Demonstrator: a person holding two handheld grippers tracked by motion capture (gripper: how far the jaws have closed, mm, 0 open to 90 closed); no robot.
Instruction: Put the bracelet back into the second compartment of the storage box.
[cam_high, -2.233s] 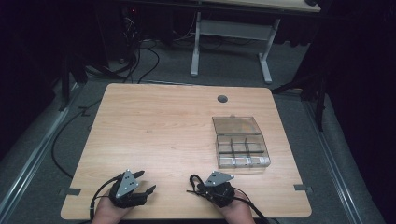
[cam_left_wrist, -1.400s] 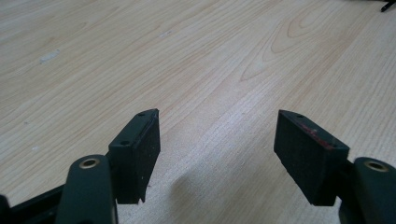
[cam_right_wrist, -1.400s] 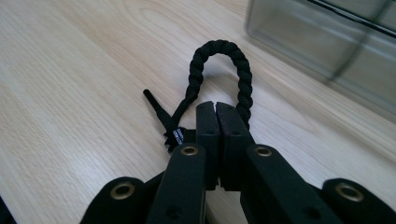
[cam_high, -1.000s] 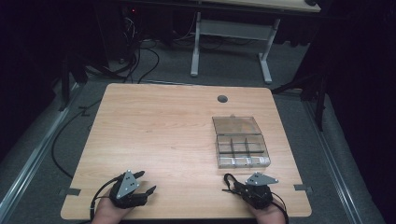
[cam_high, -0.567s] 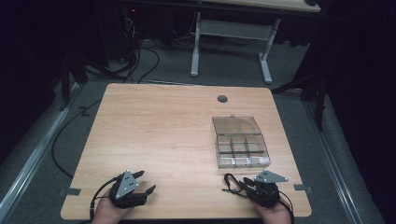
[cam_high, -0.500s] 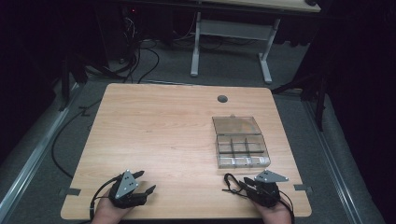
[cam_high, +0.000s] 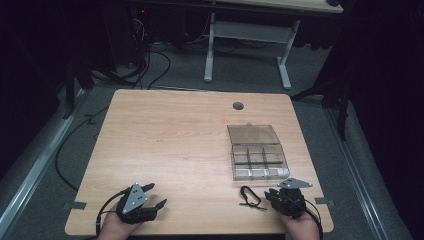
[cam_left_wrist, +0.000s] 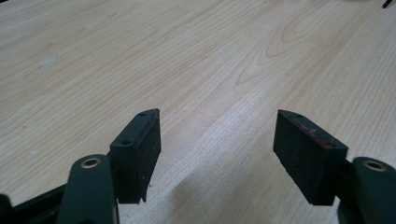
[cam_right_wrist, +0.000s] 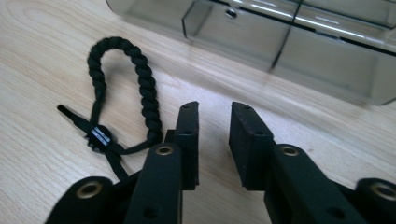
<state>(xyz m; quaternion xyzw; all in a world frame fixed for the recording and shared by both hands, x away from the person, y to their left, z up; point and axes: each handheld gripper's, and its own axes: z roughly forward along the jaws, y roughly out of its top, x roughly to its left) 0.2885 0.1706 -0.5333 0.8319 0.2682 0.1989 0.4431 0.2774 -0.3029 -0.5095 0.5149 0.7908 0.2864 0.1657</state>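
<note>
Here we take the clear compartment box (cam_high: 256, 159) on the worktop (cam_high: 175, 145) as landmark. Its lid lies open flat behind it; we see nothing in the near compartments. The black braided cord loop (cam_right_wrist: 123, 88) lies free on the worktop just before the box's front wall. Our right gripper (cam_right_wrist: 212, 140) sits beside the cord, jaws just narrowed with nothing between them. Our left gripper (cam_left_wrist: 217, 154), well apart from the box, stands wide.

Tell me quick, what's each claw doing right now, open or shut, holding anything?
Left claw: open wide, nothing between the jaws.
Right claw: jaws have just been closing, narrow gap left, nothing between them; the black braided cord lies loose beside it.
</note>
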